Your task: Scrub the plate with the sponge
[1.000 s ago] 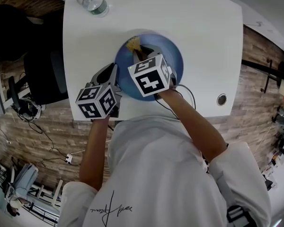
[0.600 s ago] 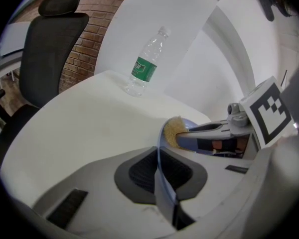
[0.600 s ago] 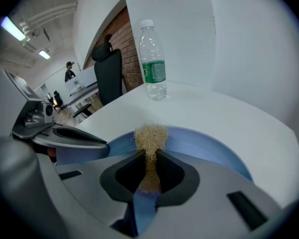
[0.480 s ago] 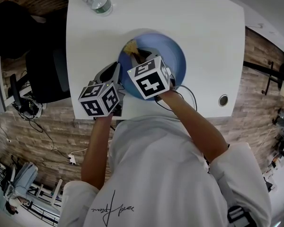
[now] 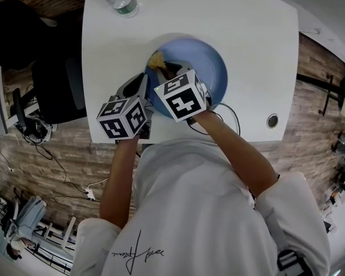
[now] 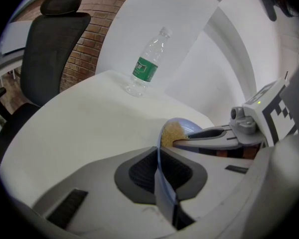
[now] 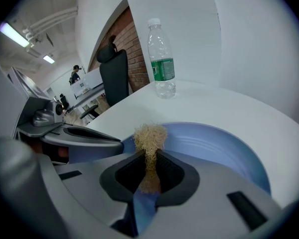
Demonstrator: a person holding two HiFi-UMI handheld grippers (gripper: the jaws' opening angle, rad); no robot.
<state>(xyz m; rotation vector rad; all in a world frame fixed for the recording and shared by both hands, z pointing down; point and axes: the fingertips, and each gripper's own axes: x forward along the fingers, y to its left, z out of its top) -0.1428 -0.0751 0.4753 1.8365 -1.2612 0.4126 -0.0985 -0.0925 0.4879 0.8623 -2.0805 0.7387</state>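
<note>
Plate: round blue plastic plate (image 5: 211, 68) lies on the white table (image 5: 247, 22), near the person's edge.
Left gripper (image 6: 158, 159): clamped on the plate's near rim, apparently to steady it.
Right gripper (image 7: 149, 164): clenched on the tan fibrous sponge (image 7: 150, 135), its tuft at the plate's far-left rim, placed for scrubbing.

The head camera sits above the person and faces steeply down, far enough off to take in the whole white worktop (image 5: 247, 27), with the left claw (image 5: 141, 88) and the right claw (image 5: 171, 69) side by side and the person's shoulders behind them; the left claw's camera rides just behind its jaws, low and close, facing along them toward the bottle (image 6: 147, 66) beyond, the right claw at its right; the right claw's camera likewise looks along its jaws, close over the plate (image 7: 214, 143), the left claw at its left; all three views share the bottle, plate and sponge (image 7: 149, 136).
</note>
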